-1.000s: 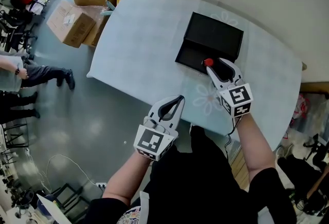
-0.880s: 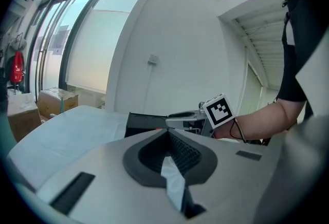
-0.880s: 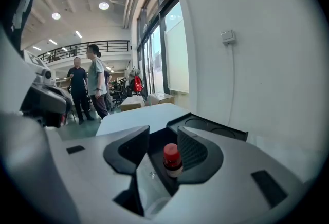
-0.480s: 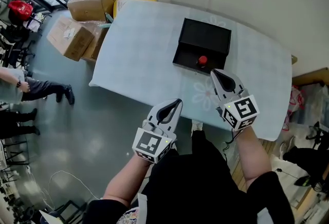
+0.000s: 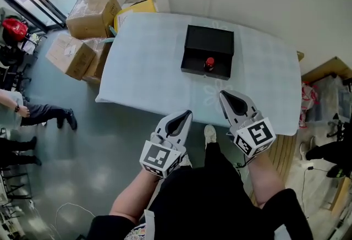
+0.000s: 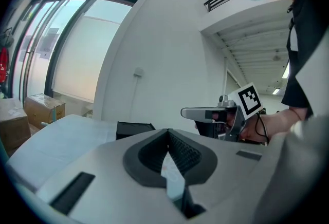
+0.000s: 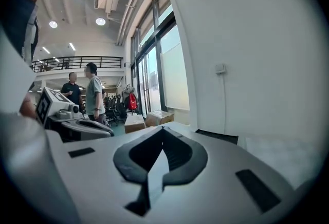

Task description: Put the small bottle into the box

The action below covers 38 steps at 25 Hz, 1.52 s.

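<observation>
Red-capped small bottle [image 5: 209, 63] stands upright inside open black box [image 5: 208, 41].

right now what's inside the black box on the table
A red-capped small bottle stands in the open near half of the black box. The dark interior shows nothing else. The far half is only a flat black surface, and anything under it is hidden.

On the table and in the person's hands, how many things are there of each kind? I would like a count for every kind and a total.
black box: 1
small bottle, inside the box: 1
hand-held grippers: 2 (left hand-held gripper, right hand-held gripper)
Total: 4
</observation>
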Each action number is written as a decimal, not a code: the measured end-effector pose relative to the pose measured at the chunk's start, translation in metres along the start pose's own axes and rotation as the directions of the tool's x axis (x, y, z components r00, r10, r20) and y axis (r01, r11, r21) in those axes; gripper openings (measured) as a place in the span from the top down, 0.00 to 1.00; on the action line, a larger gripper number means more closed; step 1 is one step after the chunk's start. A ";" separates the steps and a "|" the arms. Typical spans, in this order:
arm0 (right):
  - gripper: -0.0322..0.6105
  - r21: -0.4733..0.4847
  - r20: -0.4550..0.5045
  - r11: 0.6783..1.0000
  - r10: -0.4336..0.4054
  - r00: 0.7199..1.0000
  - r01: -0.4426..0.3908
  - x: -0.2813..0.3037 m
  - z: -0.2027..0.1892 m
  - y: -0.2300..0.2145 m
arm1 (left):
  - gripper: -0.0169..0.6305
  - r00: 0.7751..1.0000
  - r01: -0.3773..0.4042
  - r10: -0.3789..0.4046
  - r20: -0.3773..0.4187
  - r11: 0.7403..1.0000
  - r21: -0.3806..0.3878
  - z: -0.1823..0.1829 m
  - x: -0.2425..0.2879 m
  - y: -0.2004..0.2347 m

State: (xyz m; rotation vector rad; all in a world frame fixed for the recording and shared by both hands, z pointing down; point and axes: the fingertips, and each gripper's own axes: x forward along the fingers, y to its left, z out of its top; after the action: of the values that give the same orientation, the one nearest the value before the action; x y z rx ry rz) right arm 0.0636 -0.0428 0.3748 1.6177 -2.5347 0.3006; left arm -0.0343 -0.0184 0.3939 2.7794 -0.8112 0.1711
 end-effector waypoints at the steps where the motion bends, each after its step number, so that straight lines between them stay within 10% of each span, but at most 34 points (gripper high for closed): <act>1: 0.94 0.003 0.000 1.000 -0.007 1.000 0.007 -0.006 -0.001 0.007 | 0.97 1.000 0.011 -0.011 0.000 1.000 0.004 -0.001 -0.005 -0.002; 17: 0.94 0.060 -0.035 0.995 -0.082 0.996 0.084 -0.065 -0.033 0.076 | 0.97 0.989 0.146 -0.145 -0.031 0.989 0.025 -0.017 -0.042 -0.034; 38: 0.94 0.049 -0.029 0.998 -0.045 0.999 0.047 -0.073 -0.030 0.082 | 0.97 0.990 0.136 -0.135 -0.030 0.990 0.038 -0.018 -0.041 -0.046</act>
State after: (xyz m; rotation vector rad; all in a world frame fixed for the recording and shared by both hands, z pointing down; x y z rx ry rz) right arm 0.0199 0.0617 0.3802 1.6743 -2.4846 0.3822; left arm -0.0443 0.0447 0.3946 2.8506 -0.6162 0.2026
